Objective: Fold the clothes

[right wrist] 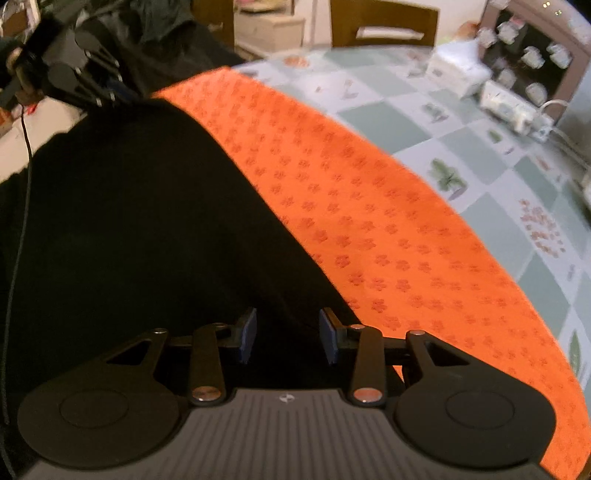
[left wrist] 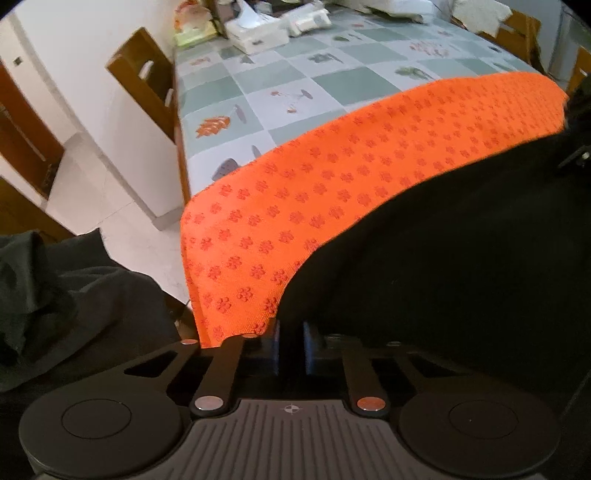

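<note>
A black garment (left wrist: pixel 443 240) lies spread over an orange mat with a flower pattern (left wrist: pixel 332 166) on the table. My left gripper (left wrist: pixel 291 347) sits at the garment's near-left edge with its fingers close together, the black cloth's edge running into the narrow gap. From the right wrist view the same garment (right wrist: pixel 147 221) fills the left half over the orange mat (right wrist: pixel 369 221). My right gripper (right wrist: pixel 288 339) stands open at the garment's edge, blue pads (right wrist: pixel 248 336) wide apart with black cloth beyond them. The left gripper (right wrist: pixel 107 98) shows at the garment's far end.
A checked tablecloth covers the table (left wrist: pixel 277 74). White boxes (left wrist: pixel 258 33) and a power strip (right wrist: pixel 509 107) lie at its far side. Wooden chairs (left wrist: pixel 144 81) (right wrist: pixel 384 22) stand by the table. Dark green cloth (left wrist: pixel 55 295) hangs at lower left, over pale floor (left wrist: pixel 110 184).
</note>
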Motion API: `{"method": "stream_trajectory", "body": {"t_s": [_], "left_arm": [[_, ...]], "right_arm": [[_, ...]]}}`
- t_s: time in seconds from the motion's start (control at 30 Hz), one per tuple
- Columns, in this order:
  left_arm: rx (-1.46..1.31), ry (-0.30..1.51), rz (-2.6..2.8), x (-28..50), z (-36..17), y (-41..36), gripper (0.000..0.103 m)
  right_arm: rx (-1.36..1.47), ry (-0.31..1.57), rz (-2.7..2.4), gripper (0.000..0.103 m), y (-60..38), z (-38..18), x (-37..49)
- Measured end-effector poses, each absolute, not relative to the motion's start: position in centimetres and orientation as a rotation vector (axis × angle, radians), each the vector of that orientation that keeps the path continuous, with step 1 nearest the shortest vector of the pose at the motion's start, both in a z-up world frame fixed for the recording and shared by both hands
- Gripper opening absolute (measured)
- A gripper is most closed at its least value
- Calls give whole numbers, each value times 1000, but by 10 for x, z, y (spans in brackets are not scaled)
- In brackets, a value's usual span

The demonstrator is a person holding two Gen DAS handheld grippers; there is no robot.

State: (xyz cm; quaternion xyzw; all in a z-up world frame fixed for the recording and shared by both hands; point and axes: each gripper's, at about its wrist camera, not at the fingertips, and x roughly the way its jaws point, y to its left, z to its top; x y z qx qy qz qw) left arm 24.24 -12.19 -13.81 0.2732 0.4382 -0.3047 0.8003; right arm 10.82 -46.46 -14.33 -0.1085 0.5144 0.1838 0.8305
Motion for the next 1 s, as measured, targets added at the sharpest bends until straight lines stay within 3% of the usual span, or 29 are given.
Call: {"method": "stream_trajectory", "body": {"t_s": [0.03,0.17,0.43,0.53,0.67,0.73,0.8,0.9,1.0], "left_arm": [[570,932,-636,242,-134,-120,5],[507,902,-567,239,-120,-113,4],[381,915,-530,252,-100,-107,5],[274,985,-526,279,-95,-103,17],[370,936,-580,280,-94,-110,22],[432,906,-654,272,-92,-114,38],[492,884,-726,262,-93,-119,47],[587,877,-835,247,-101,-133,50],[696,860,-910,235,-115,-147,46]], "right_arm": [[-237,1104,388,5,-463,-147,111],[-218,1068,357,3,-465,-141,103],[-218,871,233,3,-473,-77,86],[-236,847,209,3,-476,-66,89],[-244,852,197,3,-478,-65,85],[-242,851,190,3,-477,-65,80],[-236,851,186,3,-476,-64,76],[-224,856,180,3,-474,-65,70],[-212,860,174,3,-473,-65,63]]}}
